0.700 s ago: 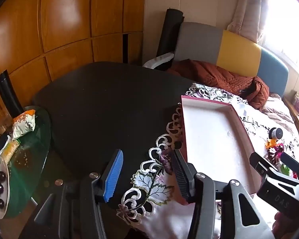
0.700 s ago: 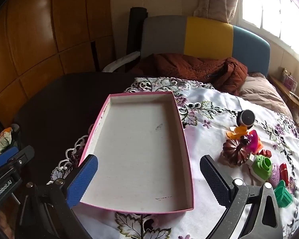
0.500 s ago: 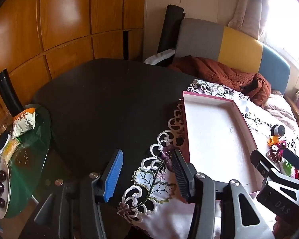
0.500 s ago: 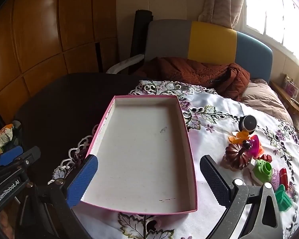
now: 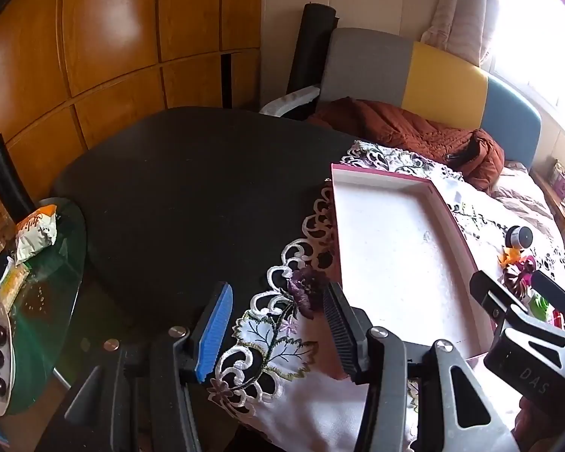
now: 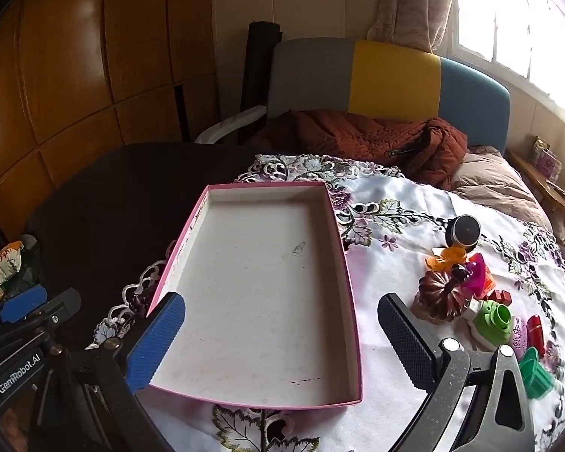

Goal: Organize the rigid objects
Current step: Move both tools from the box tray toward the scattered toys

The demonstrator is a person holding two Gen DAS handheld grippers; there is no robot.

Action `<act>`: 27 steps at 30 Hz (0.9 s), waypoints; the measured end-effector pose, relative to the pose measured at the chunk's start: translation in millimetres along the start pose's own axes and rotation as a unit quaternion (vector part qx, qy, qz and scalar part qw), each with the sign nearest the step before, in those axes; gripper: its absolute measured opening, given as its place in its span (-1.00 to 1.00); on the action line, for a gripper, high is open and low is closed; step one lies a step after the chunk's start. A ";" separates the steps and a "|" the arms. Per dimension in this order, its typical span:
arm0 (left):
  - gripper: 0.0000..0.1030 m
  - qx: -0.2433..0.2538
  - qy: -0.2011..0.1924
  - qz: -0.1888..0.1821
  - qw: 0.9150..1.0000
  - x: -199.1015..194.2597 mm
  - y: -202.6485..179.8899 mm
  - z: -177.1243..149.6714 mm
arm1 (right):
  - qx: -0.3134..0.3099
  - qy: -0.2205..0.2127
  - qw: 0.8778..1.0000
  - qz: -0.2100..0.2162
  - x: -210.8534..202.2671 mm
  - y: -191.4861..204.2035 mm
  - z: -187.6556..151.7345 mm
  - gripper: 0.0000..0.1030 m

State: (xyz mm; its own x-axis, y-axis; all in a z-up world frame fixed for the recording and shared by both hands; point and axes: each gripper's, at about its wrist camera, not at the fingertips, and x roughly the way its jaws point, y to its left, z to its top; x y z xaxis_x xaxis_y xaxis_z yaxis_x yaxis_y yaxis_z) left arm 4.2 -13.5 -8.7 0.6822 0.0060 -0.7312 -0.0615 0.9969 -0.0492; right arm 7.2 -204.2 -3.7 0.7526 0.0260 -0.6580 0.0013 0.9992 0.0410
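An empty pink-rimmed white tray (image 6: 245, 192) lies on the embroidered tablecloth (image 6: 388, 203); it also shows in the left wrist view (image 5: 380, 177). To its right lies a cluster of small toys: a brown pumpkin (image 6: 439, 295), a green piece (image 6: 495, 318), a magenta piece (image 6: 476, 277), an orange piece (image 6: 446, 256) and a black-and-silver round thing (image 6: 465, 229). My right gripper (image 6: 280, 333) is open and empty over the tray's near end. My left gripper (image 5: 278, 329) is open and empty over the cloth's left edge, left of the tray.
The dark round table (image 5: 192, 188) extends left of the cloth. A glass side table (image 5: 49, 293) with snack packets and a plate of dark fruit stands at the far left. A sofa (image 6: 395, 75) with a rust blanket (image 6: 358, 135) stands behind.
Both grippers have drawn back and lifted slightly, so the tray and toys sit a little farther off. Both stay open and nothing was grasped.
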 end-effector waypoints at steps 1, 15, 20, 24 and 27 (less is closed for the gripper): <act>-0.01 0.001 0.001 -0.001 1.000 0.4 -0.3 -0.3 | 0.000 0.000 1.000 -0.001 0.4 -0.7 0.1 1.00; -0.01 0.019 0.008 -0.028 0.999 2.3 -9.8 -3.9 | -0.008 0.003 1.000 -0.017 1.8 -12.7 -2.8 1.00; -0.01 0.034 0.008 -0.033 0.999 1.8 -17.2 -4.4 | 0.003 0.005 1.000 -0.024 3.5 -25.5 -3.7 1.00; -0.01 0.047 0.003 -0.034 0.998 -0.6 -21.6 -4.3 | 0.009 0.005 1.000 -0.027 3.7 -35.6 -3.6 1.00; -0.01 0.051 0.005 -0.041 0.998 0.2 -23.3 -4.7 | 0.015 0.005 0.999 -0.033 4.0 -45.7 -2.2 1.00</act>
State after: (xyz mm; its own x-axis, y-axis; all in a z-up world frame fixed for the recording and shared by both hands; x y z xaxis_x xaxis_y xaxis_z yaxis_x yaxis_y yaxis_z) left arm 2.4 -37.1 -10.8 0.6750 -0.0759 -0.7339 0.0686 0.9968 -0.0401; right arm 8.7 -249.7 -9.9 0.7430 -0.0388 -0.6681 0.0697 0.9974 0.0196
